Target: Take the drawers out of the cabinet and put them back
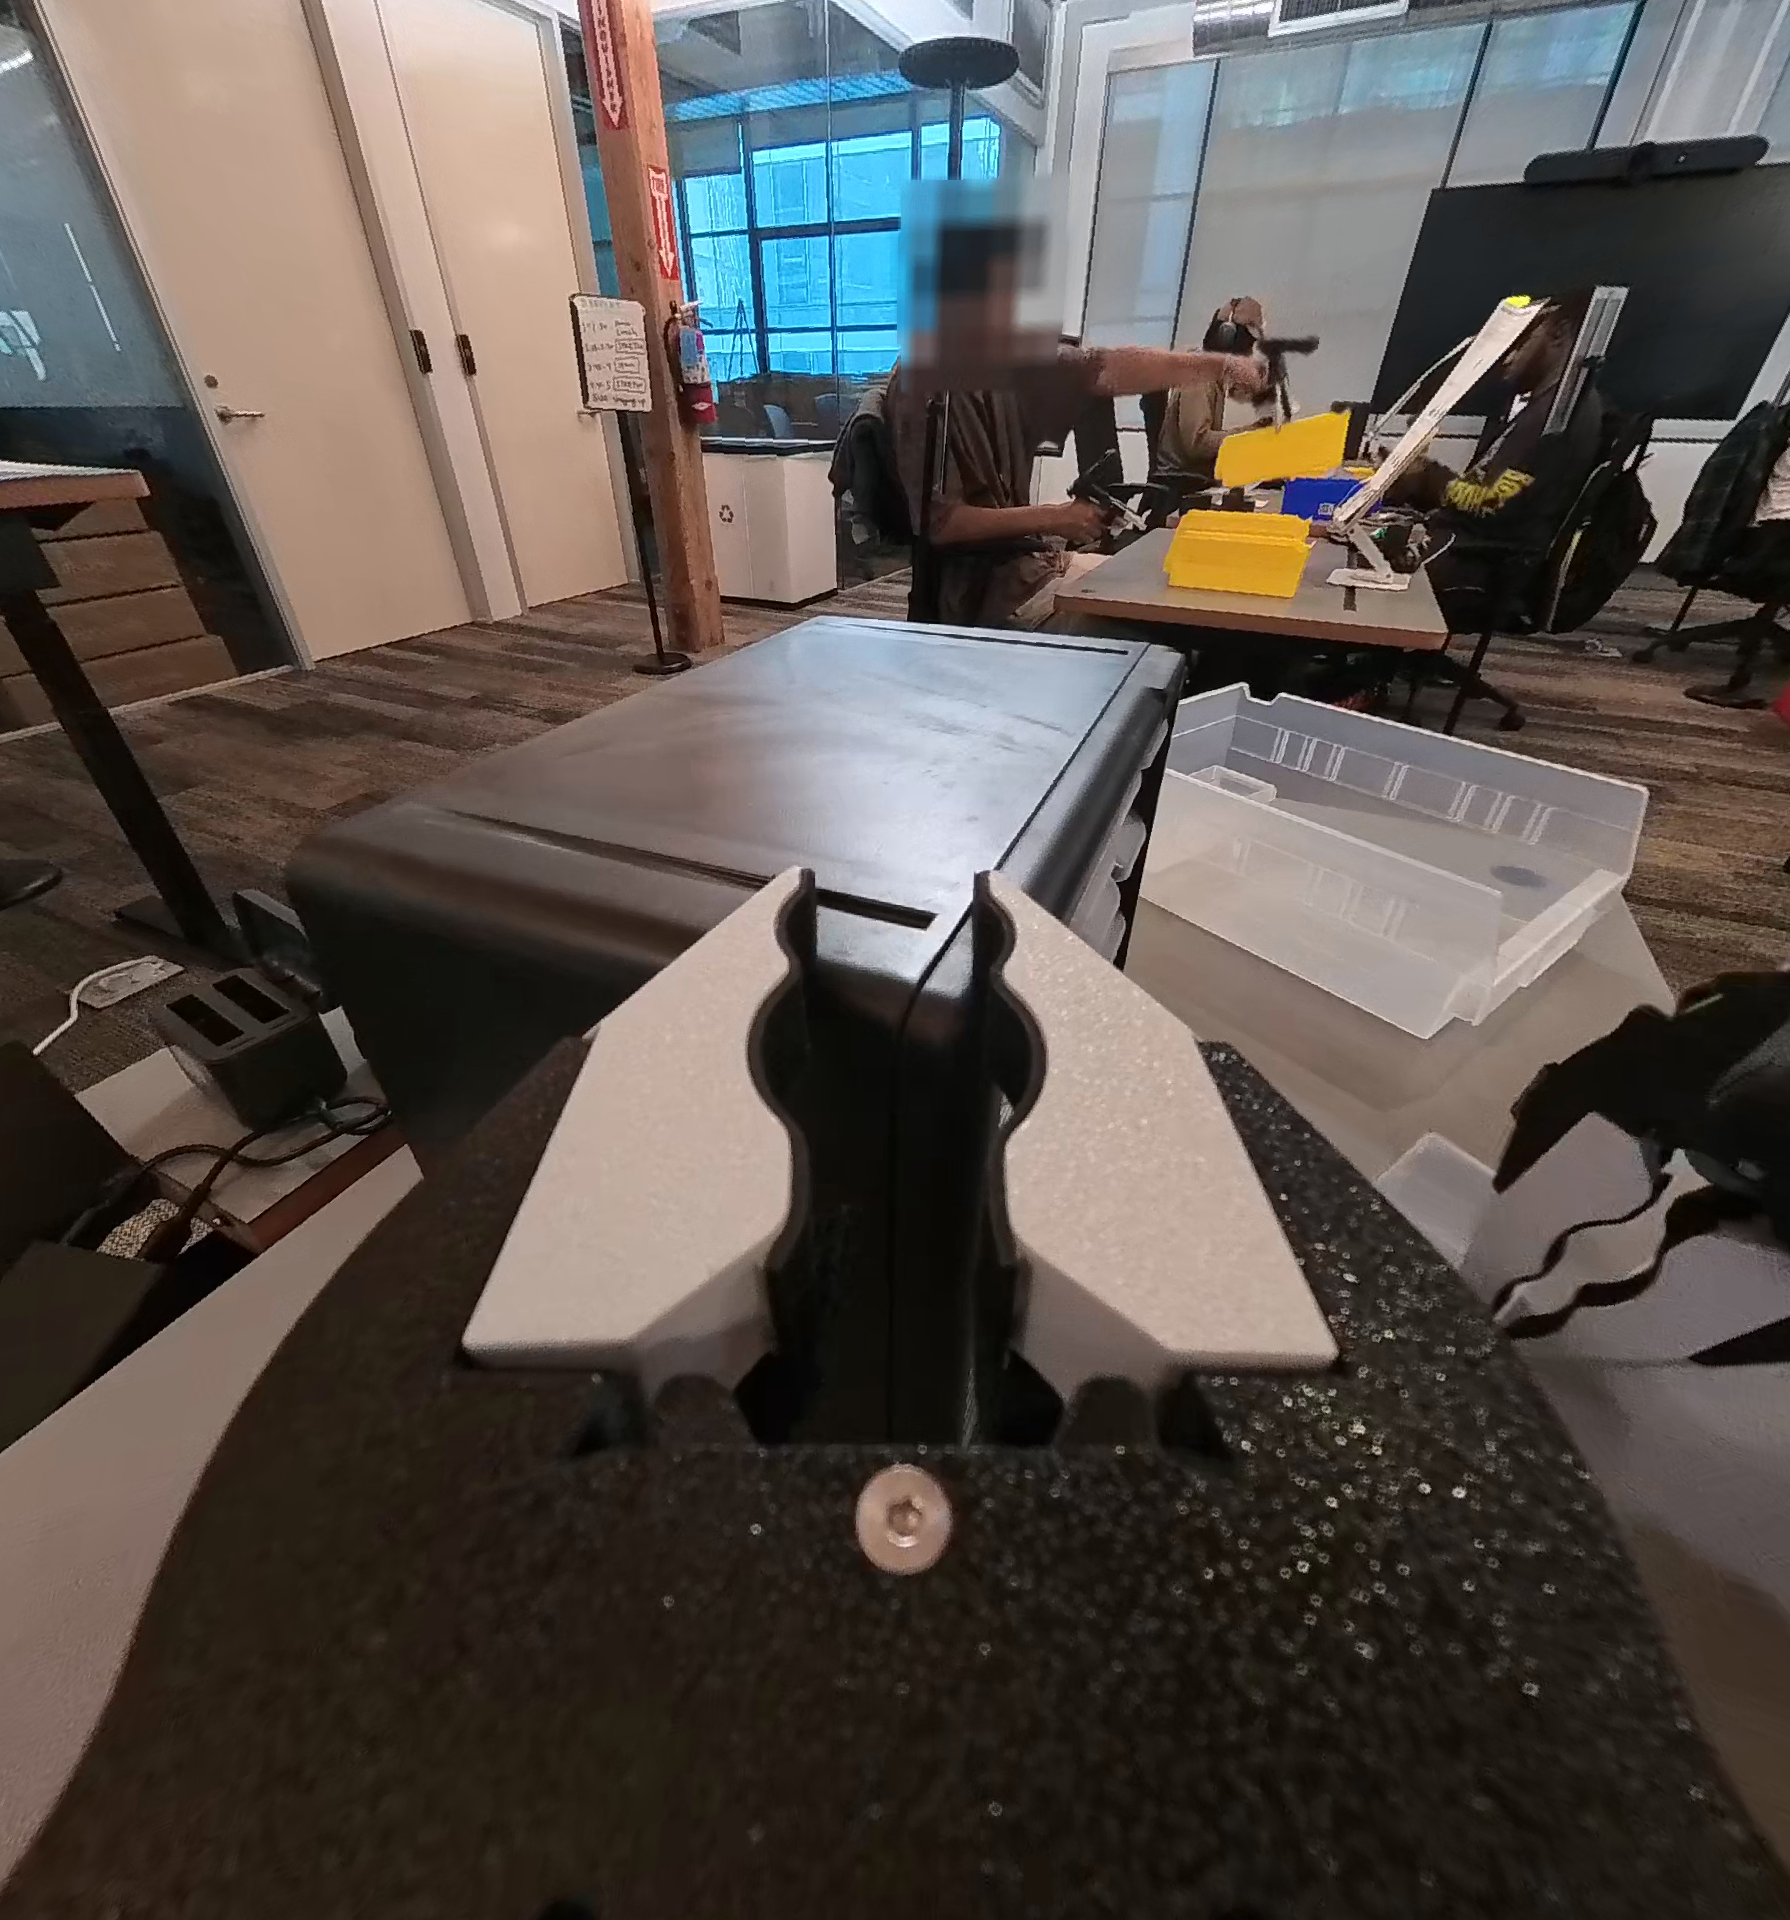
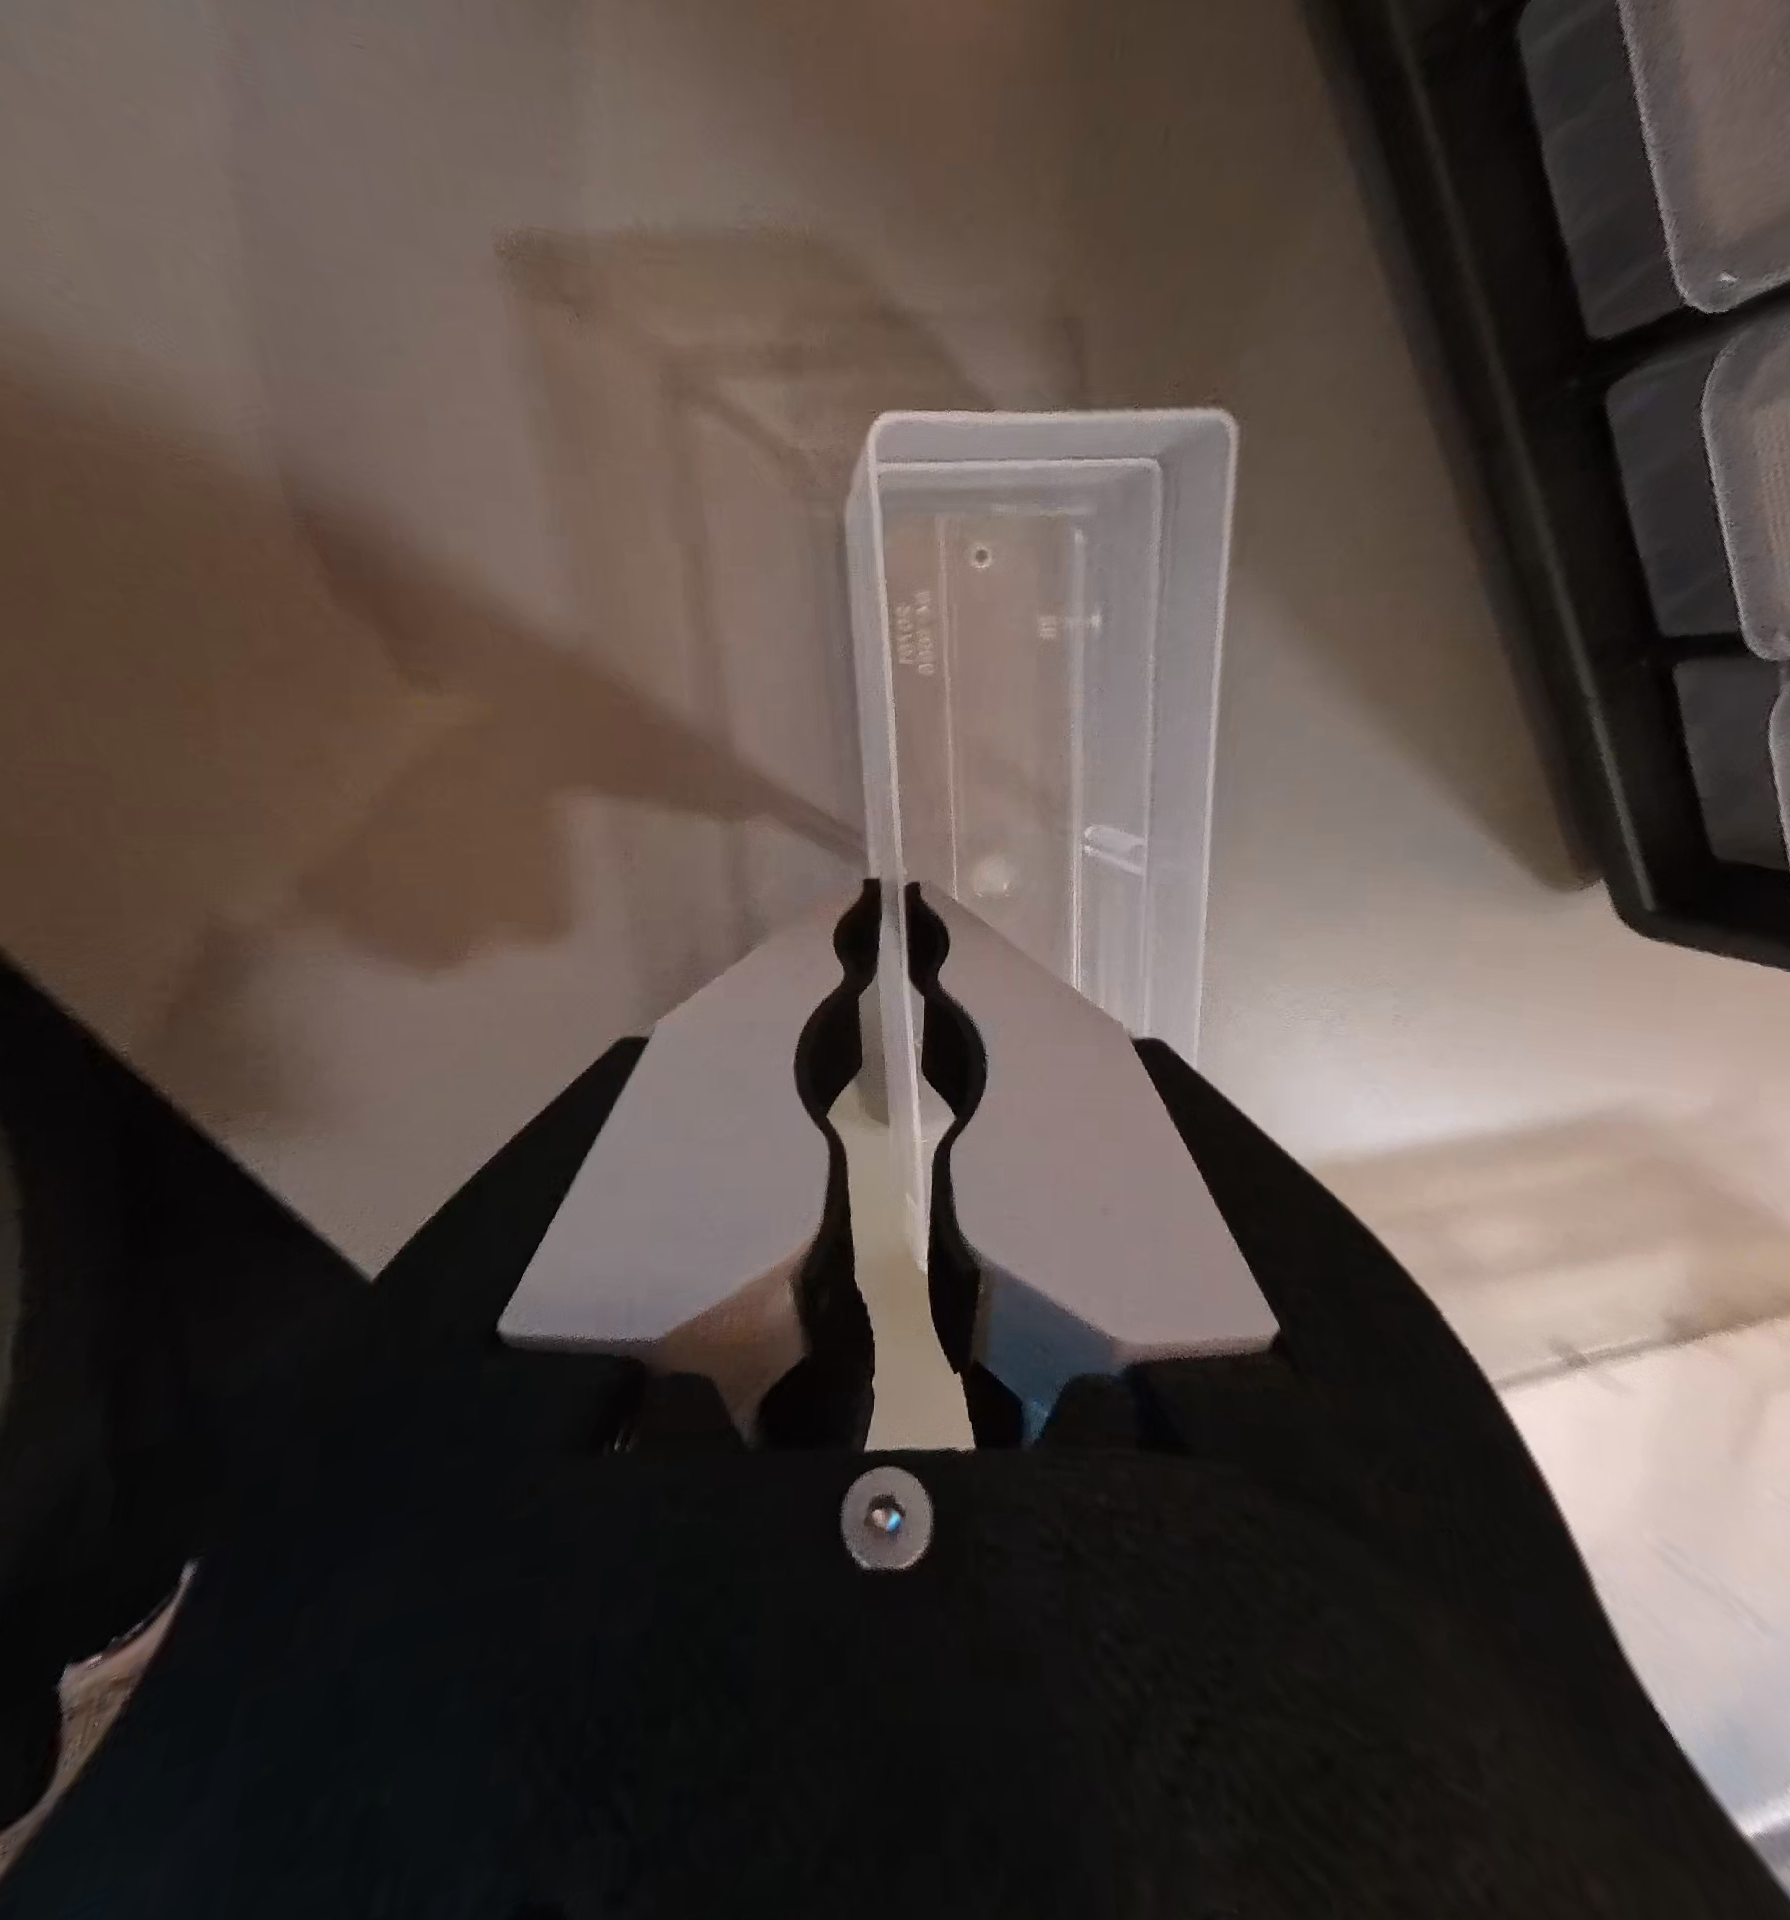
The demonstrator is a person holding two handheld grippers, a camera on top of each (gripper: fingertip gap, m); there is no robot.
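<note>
Your left gripper [image 1: 896,914] has its jaws closed on the near top corner of the black cabinet [image 1: 766,790], which stands on the pale tabletop [image 1: 1338,1070]. Your right gripper [image 2: 896,894] has its jaws closed on the thin side wall of a small clear drawer [image 2: 1036,727]. This drawer is out of the cabinet and sits over the tabletop, with its open side facing the right wrist camera. In the right wrist view the cabinet front occupies the upper right corner, and its clear drawer fronts [image 2: 1764,468] sit in their slots. In the left wrist view a large clear drawer [image 1: 1390,862] lies on the tabletop just to the right of the cabinet. The same view shows the right gripper at the right edge, blurred. Behind the cabinet, people sit at another table with yellow bins [image 1: 1239,551].
</note>
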